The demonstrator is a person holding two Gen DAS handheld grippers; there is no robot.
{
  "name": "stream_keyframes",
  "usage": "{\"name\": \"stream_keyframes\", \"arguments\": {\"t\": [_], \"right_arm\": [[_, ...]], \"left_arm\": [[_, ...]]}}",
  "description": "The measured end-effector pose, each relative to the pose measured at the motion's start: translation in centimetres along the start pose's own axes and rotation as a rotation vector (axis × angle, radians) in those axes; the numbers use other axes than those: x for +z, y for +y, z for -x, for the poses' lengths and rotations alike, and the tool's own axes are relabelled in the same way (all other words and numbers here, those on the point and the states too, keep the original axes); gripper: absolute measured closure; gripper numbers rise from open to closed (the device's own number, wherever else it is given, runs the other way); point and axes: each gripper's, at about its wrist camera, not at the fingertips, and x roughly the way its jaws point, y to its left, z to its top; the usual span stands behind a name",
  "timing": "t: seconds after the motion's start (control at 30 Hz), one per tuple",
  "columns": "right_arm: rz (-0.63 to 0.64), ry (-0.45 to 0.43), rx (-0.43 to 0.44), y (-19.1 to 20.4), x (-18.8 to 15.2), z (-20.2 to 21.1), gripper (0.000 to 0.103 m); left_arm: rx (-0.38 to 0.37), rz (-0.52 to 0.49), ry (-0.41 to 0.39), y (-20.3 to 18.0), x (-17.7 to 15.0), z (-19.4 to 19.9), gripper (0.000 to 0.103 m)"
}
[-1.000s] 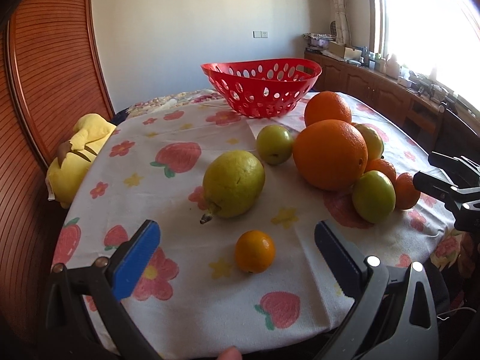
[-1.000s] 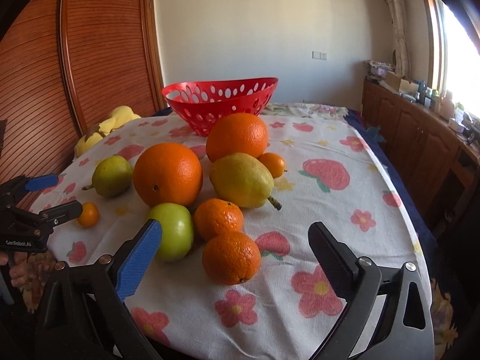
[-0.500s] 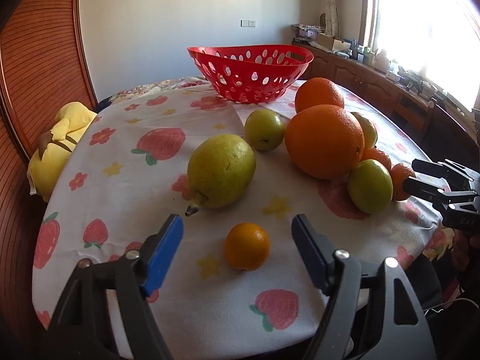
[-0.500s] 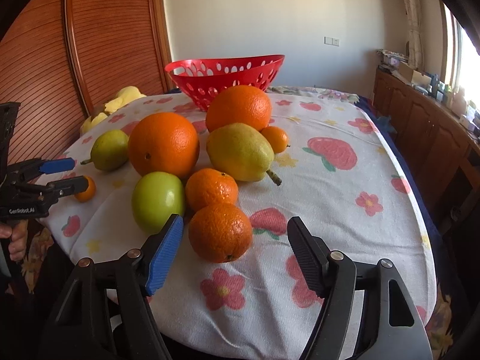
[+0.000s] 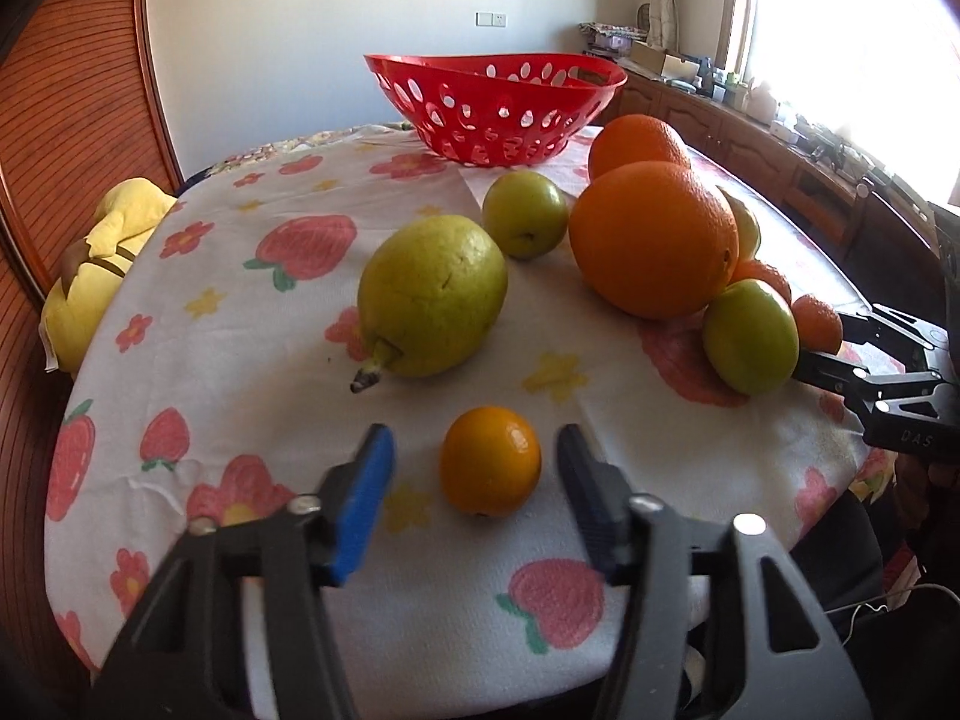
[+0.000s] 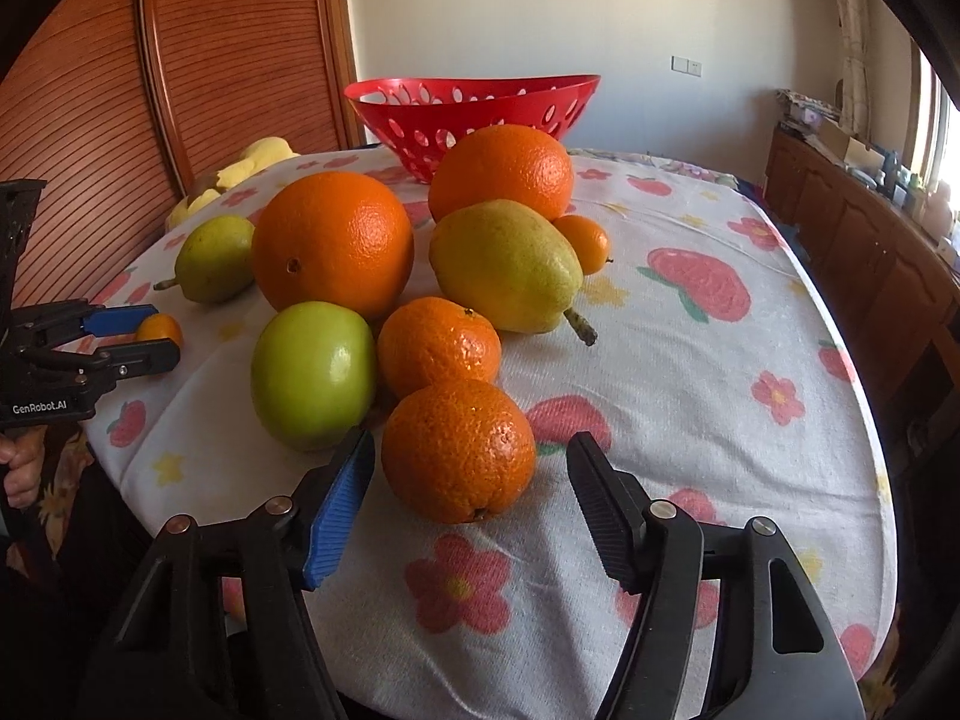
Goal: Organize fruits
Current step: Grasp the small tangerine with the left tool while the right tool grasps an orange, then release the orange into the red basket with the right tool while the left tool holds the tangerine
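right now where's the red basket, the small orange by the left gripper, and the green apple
red basket [image 5: 498, 114], left wrist view, front wall below the rim
small orange [image 5: 489, 461], left wrist view, middle of its peel
green apple [image 6: 312, 373], right wrist view, middle of its skin

Both grippers are black plastic: the left gripper [image 5: 474, 492] and right gripper [image 6: 471, 501] each carry one blue ribbed pad, one black pad, silver screws; white "GenRobot.AI" lettering marks the left.

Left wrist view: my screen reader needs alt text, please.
The left tool is closing around a small orange on a flowered tablecloth, pads not yet touching. Behind lie a pear, larger oranges and a red basket.
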Motion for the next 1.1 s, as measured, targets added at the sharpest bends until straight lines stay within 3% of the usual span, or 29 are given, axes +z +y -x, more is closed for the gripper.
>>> {"name": "stream_keyframes", "arguments": {"t": [0.27, 0.43, 0.77, 1.1], "right_arm": [[0.006, 0.012, 0.002, -0.2, 0.1, -0.7, 0.042], [0.013, 0.007, 0.025, -0.1, 0.1, -0.5, 0.056], [0.012, 0.007, 0.027, -0.2, 0.1, -0.2, 0.057], [0.012, -0.024, 0.014, -0.9, 0.9, 1.2, 0.057]], "left_arm": [[-0.01, 0.007, 0.007, 0.3, -0.2, -0.3, 0.06], [-0.01, -0.003, 0.0, 0.0, 0.0, -0.1, 0.072], [-0.007, -0.014, -0.014, -0.1, 0.1, 0.4, 0.072], [-0.029, -0.026, -0.088, -0.8, 1.7, 3.4, 0.072]]}}
